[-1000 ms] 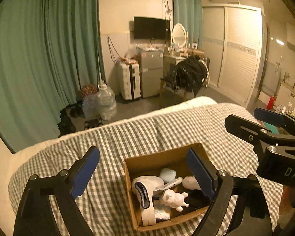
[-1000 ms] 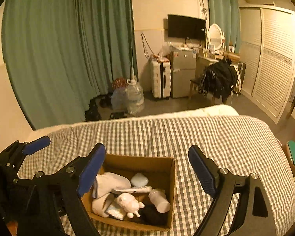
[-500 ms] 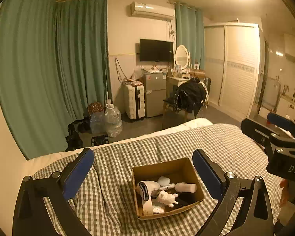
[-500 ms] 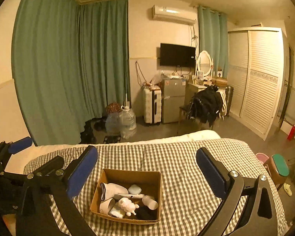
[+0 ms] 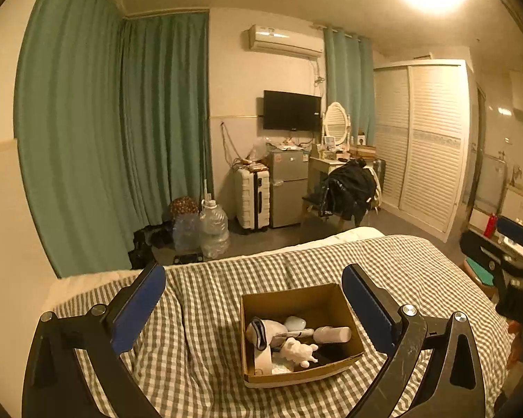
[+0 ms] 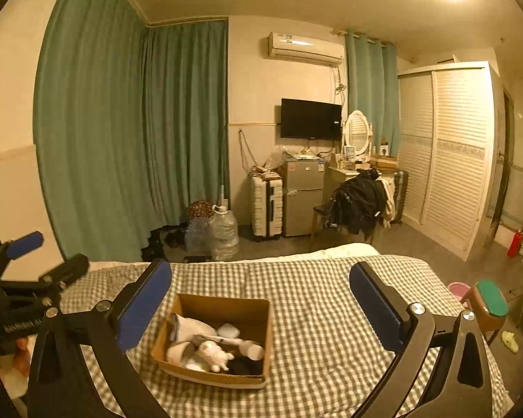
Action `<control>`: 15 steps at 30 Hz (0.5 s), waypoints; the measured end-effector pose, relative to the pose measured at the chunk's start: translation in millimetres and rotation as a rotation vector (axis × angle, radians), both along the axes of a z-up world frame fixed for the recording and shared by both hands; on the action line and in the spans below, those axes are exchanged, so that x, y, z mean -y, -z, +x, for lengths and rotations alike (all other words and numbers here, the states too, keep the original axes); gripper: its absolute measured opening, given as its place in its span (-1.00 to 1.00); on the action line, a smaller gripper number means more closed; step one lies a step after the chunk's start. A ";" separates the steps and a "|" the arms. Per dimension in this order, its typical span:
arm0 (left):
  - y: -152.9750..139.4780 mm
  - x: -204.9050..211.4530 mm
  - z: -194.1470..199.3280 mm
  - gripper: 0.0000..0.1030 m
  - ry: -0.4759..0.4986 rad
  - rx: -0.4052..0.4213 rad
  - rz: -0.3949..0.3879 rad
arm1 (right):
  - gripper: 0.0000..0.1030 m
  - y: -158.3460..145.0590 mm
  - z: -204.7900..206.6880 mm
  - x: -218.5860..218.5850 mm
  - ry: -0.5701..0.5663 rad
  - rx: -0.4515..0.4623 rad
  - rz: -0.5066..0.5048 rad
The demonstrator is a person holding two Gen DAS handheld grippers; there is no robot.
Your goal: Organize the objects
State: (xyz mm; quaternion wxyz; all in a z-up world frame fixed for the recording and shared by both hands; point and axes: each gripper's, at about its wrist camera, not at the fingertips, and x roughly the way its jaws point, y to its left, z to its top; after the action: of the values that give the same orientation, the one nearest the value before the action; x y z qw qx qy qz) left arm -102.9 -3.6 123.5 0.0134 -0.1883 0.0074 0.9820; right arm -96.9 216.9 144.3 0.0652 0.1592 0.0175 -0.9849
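Cardboard box (image 5: 298,299): brown, top open, resting on the checked bedcover (image 5: 205,313); in the left wrist view it lies ahead of the jaws, nearer the right-hand finger than the left-hand one; in the right wrist view (image 6: 223,308) it sits just inside the left-hand finger.
Contents: a white hair dryer (image 5: 265,331) with a dark nozzle end, a pale blue rounded item (image 5: 294,323), a small white bottle (image 5: 332,334) lying on its side, a white animal figurine (image 5: 298,350), something black beside it.
Bottle axis: long axis runs across the box, its narrower end toward the left-hand finger in the left wrist view.
Box axis: its sides run slightly skewed to the line of the jaws in both views.
Left gripper (image 5: 254,308): held above the bed, looking down and forward; blue-padded fingers spread wide, nothing between them. From the right wrist view it shows at the far left edge (image 6: 35,257), blurred.
Right gripper (image 6: 261,308): held level with the left one, fingers wide apart and holding nothing; its body shows at the right edge of the left wrist view (image 5: 505,257).
Open room: bare checked cover lies on every side of the box, broadest beyond the right gripper's right-hand finger.
Bed edge: the far edge, with a white sheet (image 6: 331,250) showing, lies beyond the fingertips; floor beyond it.
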 end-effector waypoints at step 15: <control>74.5 17.0 -8.2 1.00 -0.118 -0.041 0.053 | 0.99 109.0 -25.5 -19.0 0.092 -0.006 -0.012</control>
State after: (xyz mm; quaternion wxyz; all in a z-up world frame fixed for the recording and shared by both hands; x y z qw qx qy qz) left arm -111.1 -20.6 49.0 -0.0399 -0.1678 -0.0294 0.9846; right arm -122.3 235.9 35.3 0.0207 0.1563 0.0046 -0.9875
